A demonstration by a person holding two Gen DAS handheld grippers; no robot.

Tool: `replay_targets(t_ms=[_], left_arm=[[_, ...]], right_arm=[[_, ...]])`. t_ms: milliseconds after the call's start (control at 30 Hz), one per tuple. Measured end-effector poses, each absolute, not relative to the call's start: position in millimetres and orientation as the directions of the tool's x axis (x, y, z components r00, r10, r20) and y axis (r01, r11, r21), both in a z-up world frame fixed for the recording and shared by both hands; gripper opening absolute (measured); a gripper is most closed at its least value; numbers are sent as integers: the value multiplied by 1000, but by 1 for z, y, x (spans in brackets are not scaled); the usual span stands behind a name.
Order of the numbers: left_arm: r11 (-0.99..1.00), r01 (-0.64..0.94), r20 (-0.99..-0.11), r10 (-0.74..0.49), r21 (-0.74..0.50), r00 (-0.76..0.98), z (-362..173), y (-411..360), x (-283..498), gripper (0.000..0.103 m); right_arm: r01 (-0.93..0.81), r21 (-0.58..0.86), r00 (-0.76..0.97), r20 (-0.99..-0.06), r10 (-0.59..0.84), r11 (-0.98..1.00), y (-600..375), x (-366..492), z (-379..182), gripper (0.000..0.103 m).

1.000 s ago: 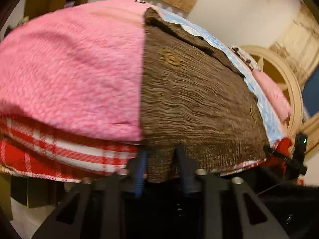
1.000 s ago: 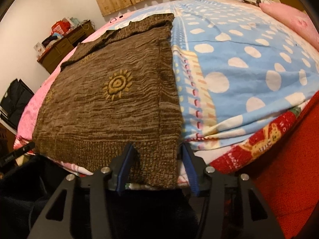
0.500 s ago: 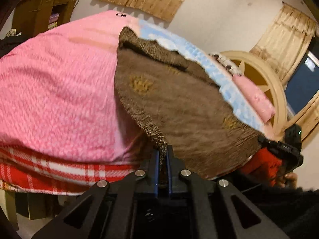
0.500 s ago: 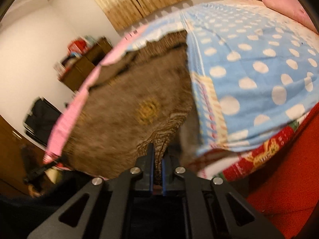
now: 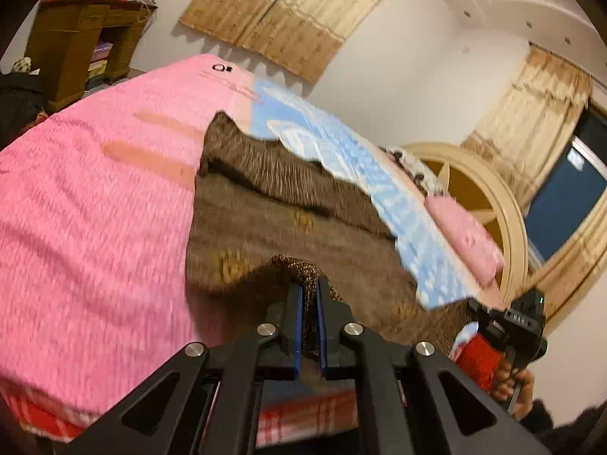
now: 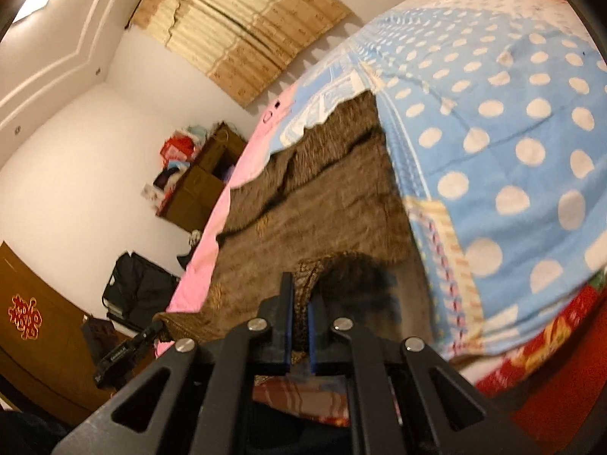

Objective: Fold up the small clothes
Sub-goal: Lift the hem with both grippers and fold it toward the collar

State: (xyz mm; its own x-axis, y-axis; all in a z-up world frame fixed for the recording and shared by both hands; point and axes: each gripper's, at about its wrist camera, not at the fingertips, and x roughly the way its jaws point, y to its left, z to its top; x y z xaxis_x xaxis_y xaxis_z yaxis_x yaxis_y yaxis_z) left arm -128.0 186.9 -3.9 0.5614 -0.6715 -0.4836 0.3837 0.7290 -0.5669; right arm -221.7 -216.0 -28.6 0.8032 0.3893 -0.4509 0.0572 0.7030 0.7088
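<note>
A brown knitted sweater lies on the bed, half on the pink blanket and half on the blue dotted one. My left gripper is shut on the sweater's near hem corner and holds it raised off the bed. In the right wrist view the same sweater stretches away, and my right gripper is shut on the other near hem corner, also lifted. The hem hangs between both grips, curling over the body of the sweater. The right gripper's body and the hand holding it show at the lower right of the left wrist view.
A pink blanket covers the bed's left side, a blue polka-dot blanket the right. A pink pillow lies by the round headboard. A wooden cabinet stands by the wall, a black bag sits on the floor.
Both grippers went from open around the hem to shut on it. They then rose and tilted up, lifting the near hem off the bed.
</note>
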Motion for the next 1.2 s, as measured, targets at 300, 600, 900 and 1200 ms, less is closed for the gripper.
replay_targets(t_ms=[300, 600, 900, 1200], left_arm=[[754, 353, -448, -628, -555, 637, 30, 182, -62, 6], [799, 285, -493, -563, -530, 663, 33, 159, 27, 6], [858, 164, -573, -455, -487, 682, 11, 138, 133, 6], [846, 24, -715, -464, -532, 523, -49, 124, 210, 7]], right_arm=[[38, 766, 844, -368, 390, 641, -243, -171, -3, 9], [53, 723, 856, -388, 341, 689, -256, -85, 19, 9], [105, 687, 851, -437, 293, 719, -284, 23, 20, 9], [276, 584, 755, -623, 204, 763, -286, 119, -50, 13]])
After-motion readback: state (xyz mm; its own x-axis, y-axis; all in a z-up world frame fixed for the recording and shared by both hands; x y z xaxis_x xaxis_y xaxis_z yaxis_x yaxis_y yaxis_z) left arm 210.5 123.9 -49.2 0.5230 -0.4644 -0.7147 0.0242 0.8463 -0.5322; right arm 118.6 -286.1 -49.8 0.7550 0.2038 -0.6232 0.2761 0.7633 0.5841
